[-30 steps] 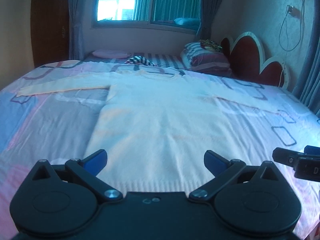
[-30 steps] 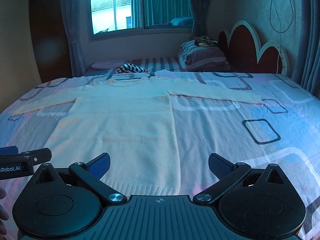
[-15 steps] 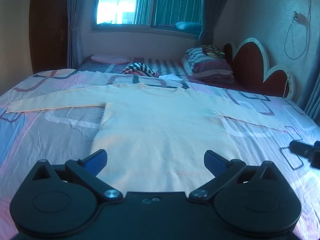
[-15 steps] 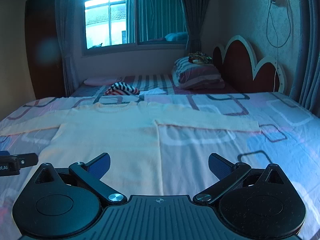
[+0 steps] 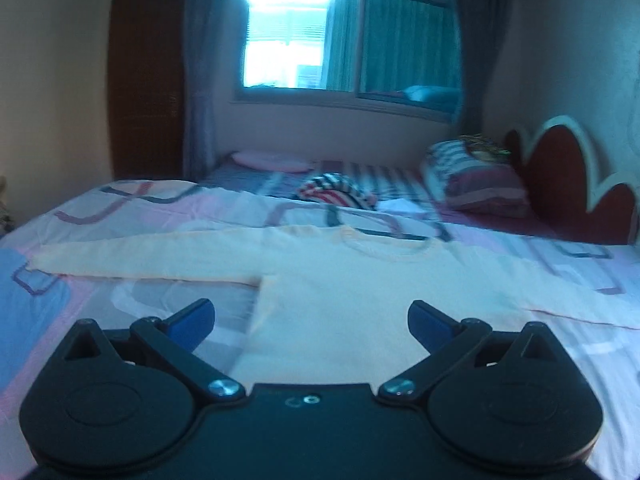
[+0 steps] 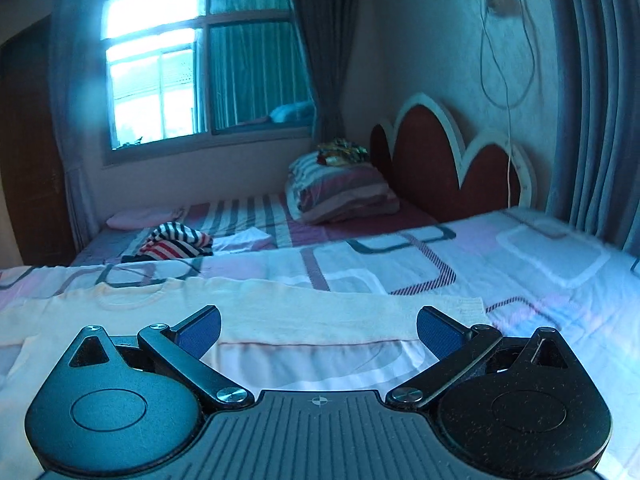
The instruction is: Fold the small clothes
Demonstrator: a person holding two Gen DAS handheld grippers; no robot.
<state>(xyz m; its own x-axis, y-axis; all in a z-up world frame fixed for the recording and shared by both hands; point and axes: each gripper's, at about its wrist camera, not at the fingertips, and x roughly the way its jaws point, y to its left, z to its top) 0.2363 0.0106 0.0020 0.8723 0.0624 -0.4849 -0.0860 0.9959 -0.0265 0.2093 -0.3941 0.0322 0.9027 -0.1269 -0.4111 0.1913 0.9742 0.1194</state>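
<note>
sweater (image 5: 360, 300): cream, spread flat on the bed (image 5: 120, 208), both sleeves out sideways
left gripper (image 5: 311, 322): spread wide, empty, over the left armpit
right gripper (image 6: 319, 330): spread wide, empty, over the right sleeve (image 6: 360, 316) near the cuff
step: lining up for sleeve folds
next: drop, pinch, carry inward
vs earlier: both farther up, from hem toward sleeves

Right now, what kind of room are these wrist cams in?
A bedroom, almost certainly in a home. A wide bed with a patterned sheet fills the view, with a scalloped headboard and a striped pillow at its head. A cream sweater lies spread flat on it, and a curtained window sits behind.
</note>
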